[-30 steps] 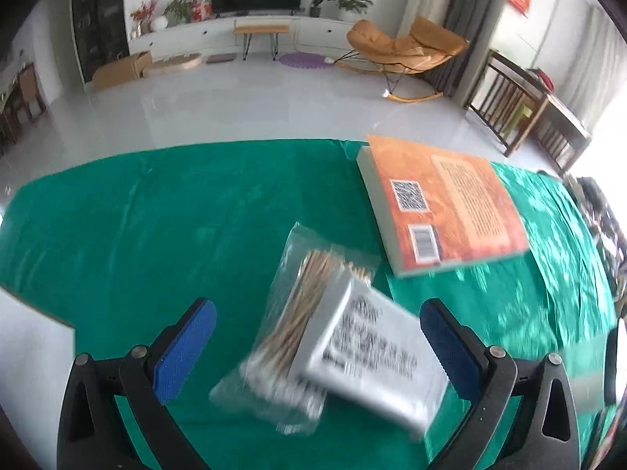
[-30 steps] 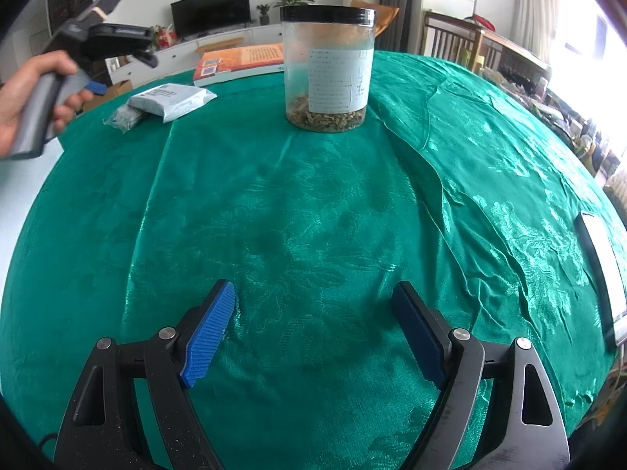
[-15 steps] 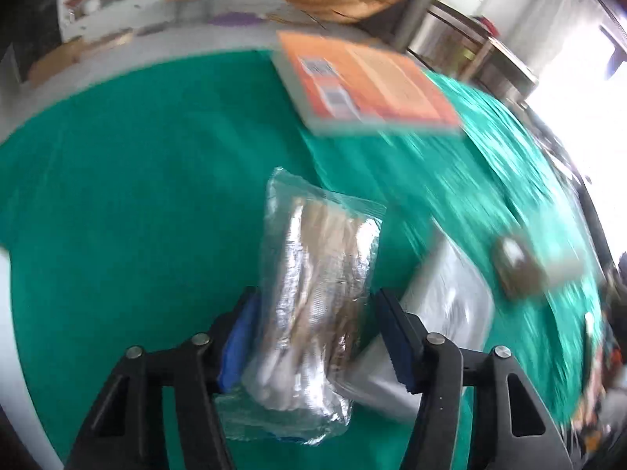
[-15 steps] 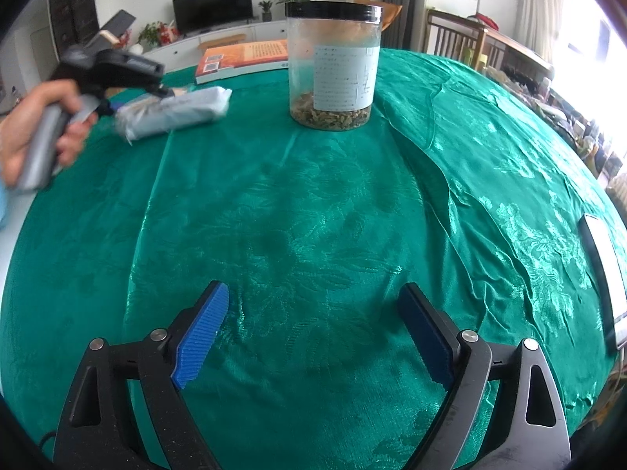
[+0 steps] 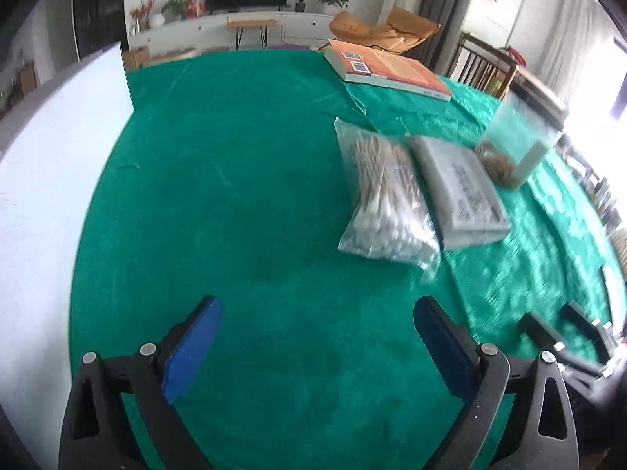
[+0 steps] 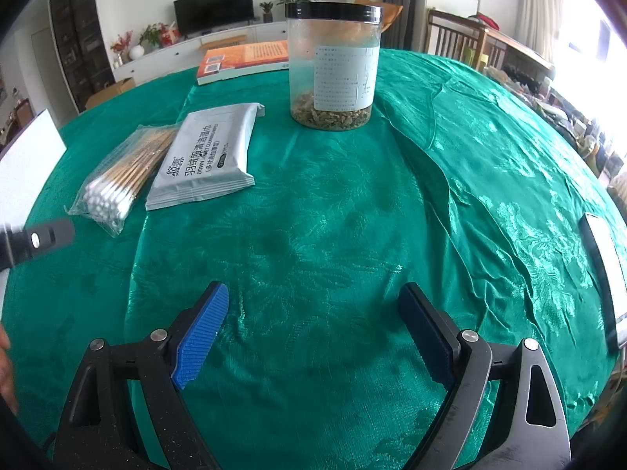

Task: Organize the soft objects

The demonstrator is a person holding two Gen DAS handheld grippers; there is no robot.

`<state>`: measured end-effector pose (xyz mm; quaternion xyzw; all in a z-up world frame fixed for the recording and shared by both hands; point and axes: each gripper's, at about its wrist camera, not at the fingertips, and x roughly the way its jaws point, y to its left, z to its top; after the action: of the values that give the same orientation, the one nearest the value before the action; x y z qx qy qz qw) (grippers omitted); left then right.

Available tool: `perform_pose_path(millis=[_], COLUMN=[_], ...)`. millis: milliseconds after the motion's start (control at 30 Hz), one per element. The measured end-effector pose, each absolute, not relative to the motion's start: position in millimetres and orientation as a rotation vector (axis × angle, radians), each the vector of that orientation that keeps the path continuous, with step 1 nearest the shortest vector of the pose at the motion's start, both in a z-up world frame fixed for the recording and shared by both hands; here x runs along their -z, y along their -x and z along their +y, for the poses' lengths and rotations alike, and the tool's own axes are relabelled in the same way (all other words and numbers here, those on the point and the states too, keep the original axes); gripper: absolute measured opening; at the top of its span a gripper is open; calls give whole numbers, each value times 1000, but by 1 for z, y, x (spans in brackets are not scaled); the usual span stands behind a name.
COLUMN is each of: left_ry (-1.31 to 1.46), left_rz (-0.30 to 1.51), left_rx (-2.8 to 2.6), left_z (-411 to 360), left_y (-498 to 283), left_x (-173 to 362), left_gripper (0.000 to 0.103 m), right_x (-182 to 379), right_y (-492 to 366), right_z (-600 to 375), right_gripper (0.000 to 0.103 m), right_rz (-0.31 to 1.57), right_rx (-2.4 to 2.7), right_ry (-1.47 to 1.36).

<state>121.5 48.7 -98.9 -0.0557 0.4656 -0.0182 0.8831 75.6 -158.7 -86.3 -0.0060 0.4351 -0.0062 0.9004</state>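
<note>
A clear bag of cotton swabs lies flat on the green tablecloth, side by side with a grey pack of wet wipes. Both also show in the right wrist view, the swab bag to the left of the wipes pack. My left gripper is open and empty, pulled back from the bag over bare cloth. Its tip shows at the left edge of the right wrist view. My right gripper is open and empty above the cloth near the front.
A clear jar with a black lid stands behind the wipes. An orange book lies at the far side. A white board borders the table's left. A flat white device lies at the right edge.
My left gripper was closed around the swab bag half a second ago; now it has let go, opened and drawn back. The bag lies beside the wipes pack. The right gripper barely moved.
</note>
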Motion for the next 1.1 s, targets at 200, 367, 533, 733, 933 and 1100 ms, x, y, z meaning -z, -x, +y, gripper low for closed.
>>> perform_pose_path(millis=[200,367,533,733,933,1100], left_ry=[18,15,15,15,15,15], left_rz=[946,947,947,947,947,947], left_rx=[10,2,2,2,3,3], left_z=[45,46,46,46,46,46], left_y=[-118,-115,-115,-115,-115,-115], left_x=[109,109,108,108,108,108], left_gripper=[103,103,103,103,103,103], right_x=[86,86,86,86,86,74], right_y=[-76,-76,-76,-76,-76,-75], right_z=[-159,-159,-158,-158,-159,-171], right_gripper=[91,91,91,91,91,89], right_rz=[900,899,899,899,898,839], right_rx=[11,12,12,14,13,21], right_ry=[12,13,13,13,12,-74])
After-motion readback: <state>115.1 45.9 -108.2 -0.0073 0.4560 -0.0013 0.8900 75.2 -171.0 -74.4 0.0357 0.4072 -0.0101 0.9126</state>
